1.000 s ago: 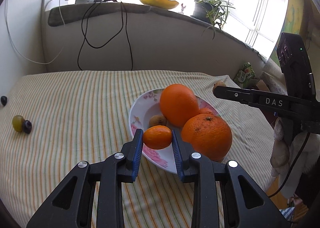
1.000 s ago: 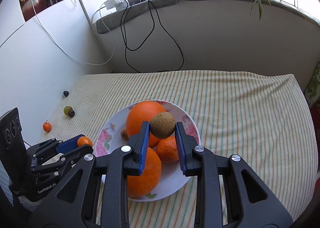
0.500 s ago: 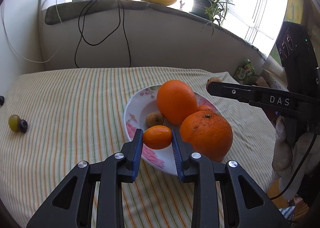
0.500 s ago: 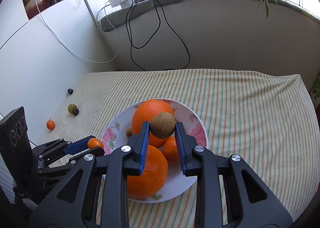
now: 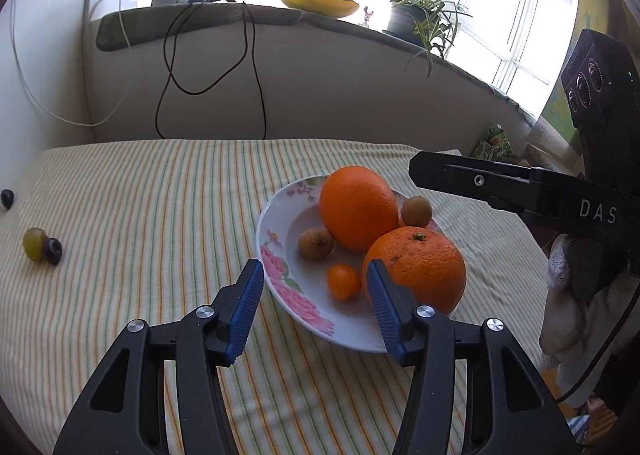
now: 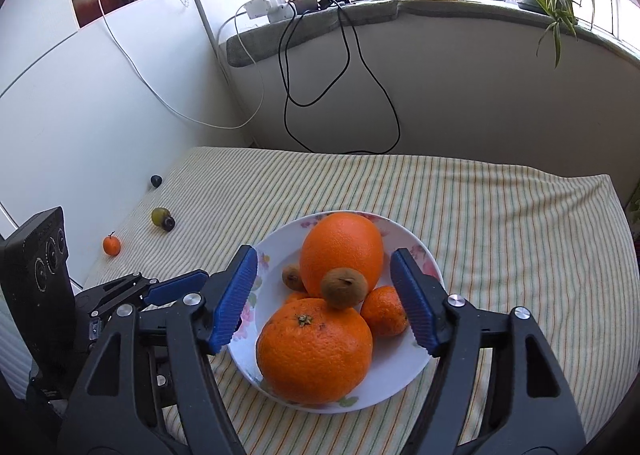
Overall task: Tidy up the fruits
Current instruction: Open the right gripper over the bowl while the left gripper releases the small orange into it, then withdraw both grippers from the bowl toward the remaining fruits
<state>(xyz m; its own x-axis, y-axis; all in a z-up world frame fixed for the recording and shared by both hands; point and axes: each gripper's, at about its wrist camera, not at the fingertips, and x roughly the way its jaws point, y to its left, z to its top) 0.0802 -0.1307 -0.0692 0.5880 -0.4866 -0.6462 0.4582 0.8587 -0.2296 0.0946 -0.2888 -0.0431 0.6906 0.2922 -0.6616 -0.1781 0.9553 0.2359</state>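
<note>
Fruits sit heaped in a floral plate [image 5: 276,251] on the striped bench [image 5: 160,215]. In the left wrist view the left claw [image 5: 314,287] has its jaws opening, and the small kumquat [image 5: 343,281] lies free on the plate between the blue pads without touching either. At the kumquat's 3 o'clock is a big orange [image 5: 416,267]; at its 12 o'clock a second, taller orange [image 5: 358,207], with a brown round fruit [image 5: 315,244] at that orange's 8 o'clock. In the right wrist view the right claw [image 6: 324,299] is likewise opening, its pads well clear of another brown fruit [image 6: 344,287], which rests on top of the two oranges where they meet. A tangerine [image 6: 384,311] lies at that fruit's 4 o'clock. Off the plate, toward 9 o'clock along the bench's edge, lie a green grape [image 6: 159,216] touching a dark berry [image 6: 169,223], another dark berry [image 6: 156,180] farther back, and a tiny orange fruit [image 6: 111,245].
</note>
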